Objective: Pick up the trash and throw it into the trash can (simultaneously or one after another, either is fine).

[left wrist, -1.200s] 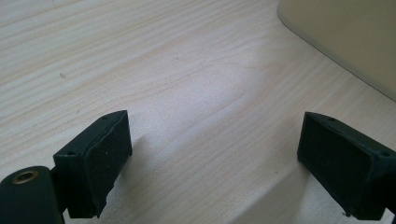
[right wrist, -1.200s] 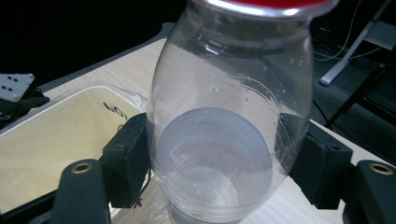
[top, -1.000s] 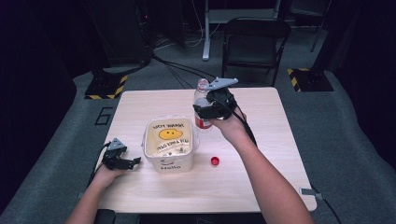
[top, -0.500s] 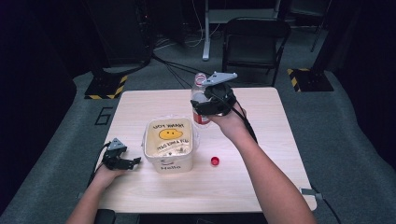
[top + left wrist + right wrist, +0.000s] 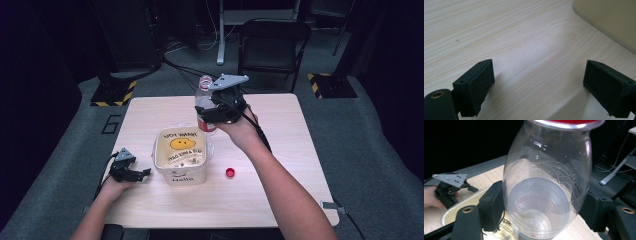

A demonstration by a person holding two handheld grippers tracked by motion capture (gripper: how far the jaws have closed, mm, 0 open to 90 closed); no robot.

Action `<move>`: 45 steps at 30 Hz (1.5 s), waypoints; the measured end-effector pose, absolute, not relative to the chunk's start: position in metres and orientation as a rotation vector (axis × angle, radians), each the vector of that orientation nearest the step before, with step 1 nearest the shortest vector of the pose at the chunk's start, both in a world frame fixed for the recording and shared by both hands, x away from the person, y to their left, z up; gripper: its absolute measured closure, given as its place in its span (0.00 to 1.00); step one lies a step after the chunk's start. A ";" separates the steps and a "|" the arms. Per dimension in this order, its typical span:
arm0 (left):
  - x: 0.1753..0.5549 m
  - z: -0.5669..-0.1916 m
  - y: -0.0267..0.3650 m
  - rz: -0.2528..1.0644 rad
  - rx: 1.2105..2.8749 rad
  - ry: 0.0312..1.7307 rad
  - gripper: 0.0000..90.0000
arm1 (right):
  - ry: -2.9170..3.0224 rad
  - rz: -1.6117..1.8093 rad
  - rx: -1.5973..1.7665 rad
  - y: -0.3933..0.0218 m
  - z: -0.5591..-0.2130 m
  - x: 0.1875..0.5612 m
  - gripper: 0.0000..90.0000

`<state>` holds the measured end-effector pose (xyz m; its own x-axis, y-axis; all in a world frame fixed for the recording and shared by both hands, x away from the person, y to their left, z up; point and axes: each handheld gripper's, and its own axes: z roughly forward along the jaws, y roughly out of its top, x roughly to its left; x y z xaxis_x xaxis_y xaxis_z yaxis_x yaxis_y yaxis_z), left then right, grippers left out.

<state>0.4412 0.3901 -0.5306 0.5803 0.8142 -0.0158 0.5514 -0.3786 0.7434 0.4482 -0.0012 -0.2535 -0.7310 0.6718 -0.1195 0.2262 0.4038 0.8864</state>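
Tongs first, from the high view: the right tongs (image 5: 216,111) are pinching a clear plastic bottle (image 5: 204,102) around its middle and holding it up off the table (image 5: 280,200), just behind the far right corner of a cream-coloured tub (image 5: 180,156). The bottle's red cap (image 5: 230,173) is lying on the table just right of the tub, so the bottle is open, and my read is that this is the carry-over step before a pour or a drop into the tub. The next move probably calls for bringing the bottle over the tub's opening and tipping it without knocking the rim. The left tongs (image 5: 142,173) rest on the table just left of the tub, apart from it. As for writing, the tub has a smiley face with a line of text above and below it that I can't make out, and "Hello" on the near wall. In the left gripper view, the left tongs (image 5: 539,87) are spread wide with nothing between them, just bare wood grain, and the tub's (image 5: 609,22) wall is off in the top right corner, not touching. In the right gripper view, both pads of the right tongs (image 5: 541,213) press on the bottle's (image 5: 546,182) sides; it looks basically empty, with a red label band at the top. There's some dark print low behind it on the tub (image 5: 471,202), too cut off to read.
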 end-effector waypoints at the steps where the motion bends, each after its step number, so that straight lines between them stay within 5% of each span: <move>1: 0.441 -0.531 0.390 0.463 2.084 1.083 0.11 | 2.202 1.285 0.766 -0.001 -0.254 0.448 0.32; 45: 0.441 -0.531 0.390 0.461 2.080 1.085 0.11 | 2.320 1.317 0.710 0.059 -0.291 0.451 0.32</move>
